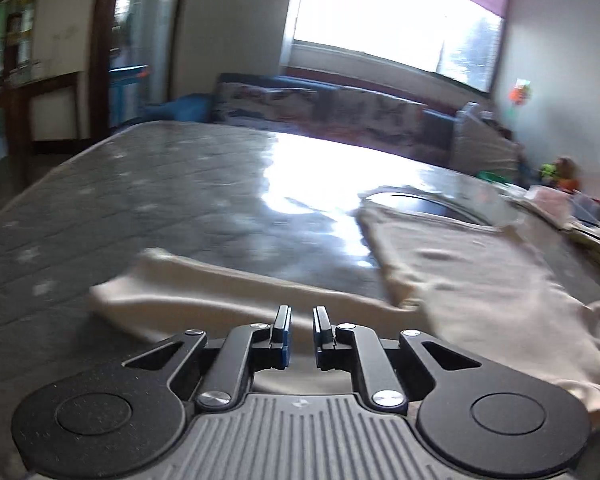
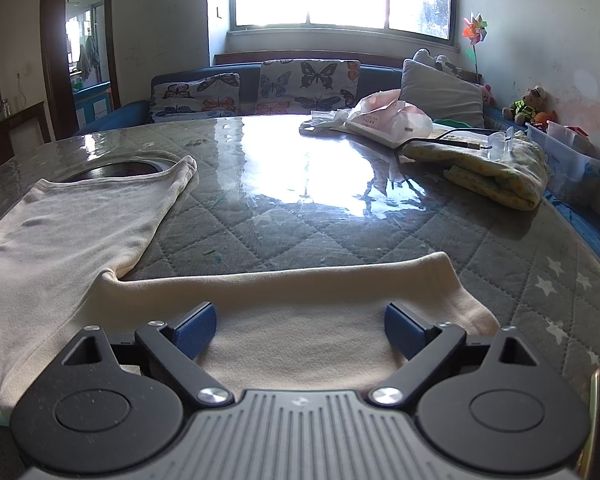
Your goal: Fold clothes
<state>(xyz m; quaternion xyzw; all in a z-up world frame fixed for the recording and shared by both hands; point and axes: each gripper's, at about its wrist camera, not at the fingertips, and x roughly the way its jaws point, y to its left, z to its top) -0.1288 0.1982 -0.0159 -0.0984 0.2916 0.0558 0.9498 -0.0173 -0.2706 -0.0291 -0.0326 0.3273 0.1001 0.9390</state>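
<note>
A cream long-sleeved shirt lies flat on the quilted, glossy table. In the left wrist view its body [image 1: 460, 264] is on the right and one sleeve [image 1: 204, 292] runs out to the left. My left gripper [image 1: 302, 324] hovers over that sleeve near the table's front; its jaws stand a narrow gap apart with nothing between them. This view is motion-blurred. In the right wrist view the shirt's body [image 2: 60, 232] is on the left and the other sleeve [image 2: 300, 304] stretches right. My right gripper [image 2: 300, 330] is wide open just above this sleeve, touching nothing.
A folded yellow-green cloth [image 2: 500, 168] with a clear item and a black cable on it, and a pink plastic bag [image 2: 388, 116], lie at the table's far right. Clear plastic boxes [image 2: 568, 148] stand beyond. A sofa with butterfly cushions [image 2: 308, 84] is behind. A dark round recess [image 2: 120, 170] lies under the shirt's collar.
</note>
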